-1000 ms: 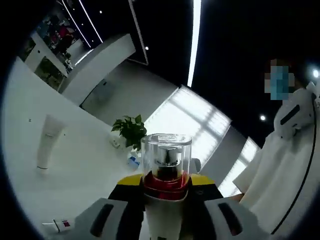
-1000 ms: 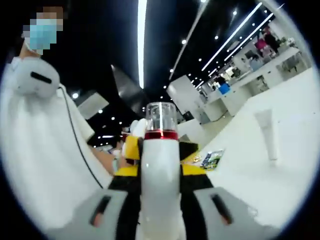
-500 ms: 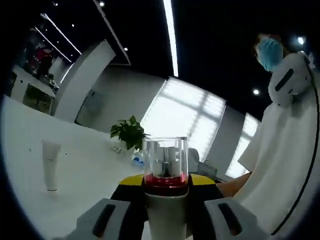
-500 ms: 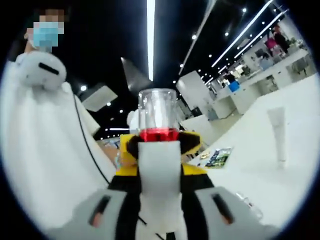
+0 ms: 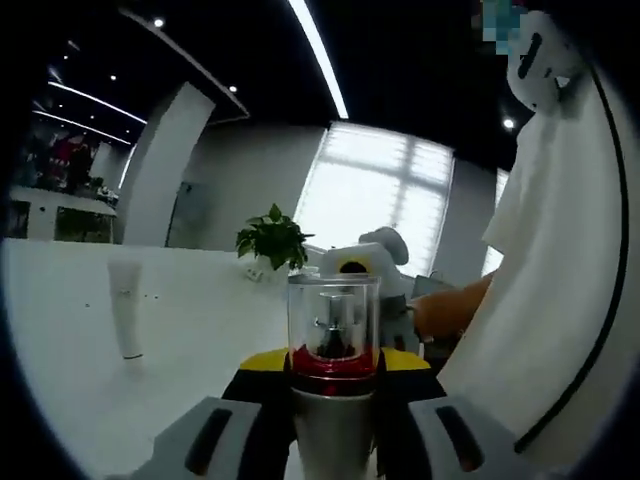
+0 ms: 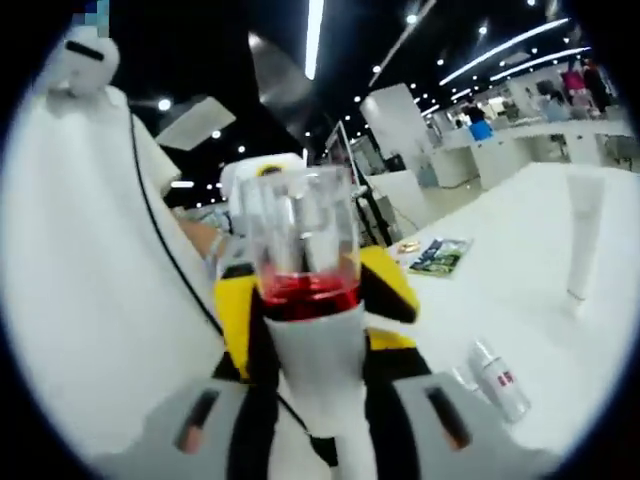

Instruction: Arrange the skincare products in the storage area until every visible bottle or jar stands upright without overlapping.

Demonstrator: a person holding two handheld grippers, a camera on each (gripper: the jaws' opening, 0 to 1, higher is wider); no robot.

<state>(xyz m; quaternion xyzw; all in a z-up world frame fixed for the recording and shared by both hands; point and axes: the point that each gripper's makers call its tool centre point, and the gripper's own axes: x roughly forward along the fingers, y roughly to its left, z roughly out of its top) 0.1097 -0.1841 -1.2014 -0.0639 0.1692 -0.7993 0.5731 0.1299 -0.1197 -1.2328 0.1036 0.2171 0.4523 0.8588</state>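
In the left gripper view, my left gripper (image 5: 333,405) is shut on a pale bottle (image 5: 333,425) with a red ring and a clear cap (image 5: 333,315); the cap points away from the camera. The right gripper view has my right gripper (image 6: 318,400) shut on a similar white bottle (image 6: 322,355) with a red band and a clear cap (image 6: 300,235). A white tube (image 5: 125,320) stands cap-down on the white table (image 5: 190,370), and the same tube (image 6: 582,235) is at the far right. A small bottle with a red mark (image 6: 497,378) lies on its side on the table.
A person in a white garment (image 6: 100,270) stands close beside both grippers, a hand (image 5: 450,310) near the held bottles. A potted plant (image 5: 275,240) stands at the table's far edge. A printed leaflet (image 6: 437,255) lies flat on the table.
Both cameras have swung so the table sits more level. The two grippers have come closer together, each appearing behind the other's cap. The lying small bottle has come into the right gripper view.
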